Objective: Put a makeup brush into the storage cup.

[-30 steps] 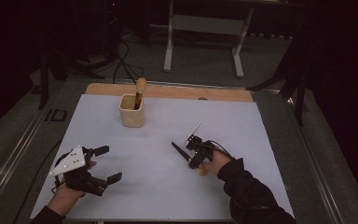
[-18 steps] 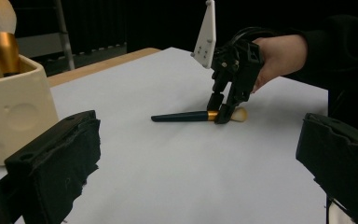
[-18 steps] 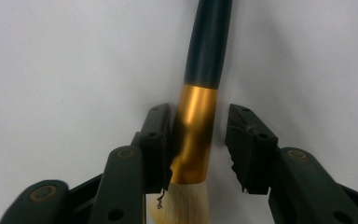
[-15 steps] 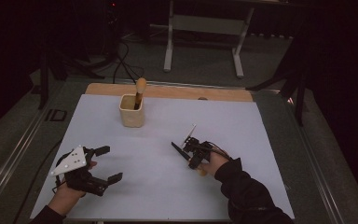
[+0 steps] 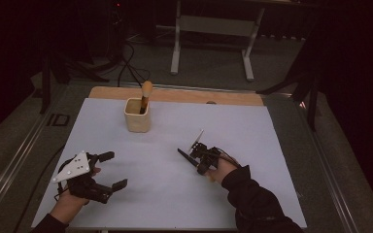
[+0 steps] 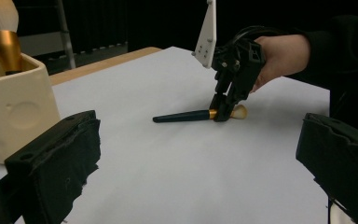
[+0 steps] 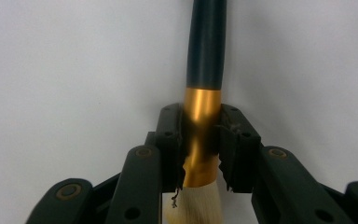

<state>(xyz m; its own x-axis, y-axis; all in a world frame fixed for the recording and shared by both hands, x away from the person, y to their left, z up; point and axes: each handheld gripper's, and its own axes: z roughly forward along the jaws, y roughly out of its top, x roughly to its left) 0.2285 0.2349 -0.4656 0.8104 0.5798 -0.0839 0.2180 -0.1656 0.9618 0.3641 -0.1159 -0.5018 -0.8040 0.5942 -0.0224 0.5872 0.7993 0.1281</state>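
A makeup brush (image 6: 186,115) with a dark handle, gold ferrule (image 7: 201,116) and cream bristles lies flat on the white table, right of centre. My right gripper (image 5: 200,161) points down at it and is shut on the ferrule, as the left gripper view (image 6: 222,110) and the right gripper view (image 7: 200,128) both show. The handle (image 5: 185,156) sticks out to the left. My left gripper (image 5: 113,170) rests at the front left with its jaws wide apart and nothing between them (image 6: 198,179).
A cream cup (image 5: 137,116) stands at the back left of the white table top (image 5: 252,131), with another gold-and-cream brush (image 5: 145,93) upright in it. A wooden strip (image 5: 175,94) edges the far side. Beyond stand a table frame and cables on the floor.
The right gripper has shifted only slightly, with the brush in it. The left gripper has stayed put.
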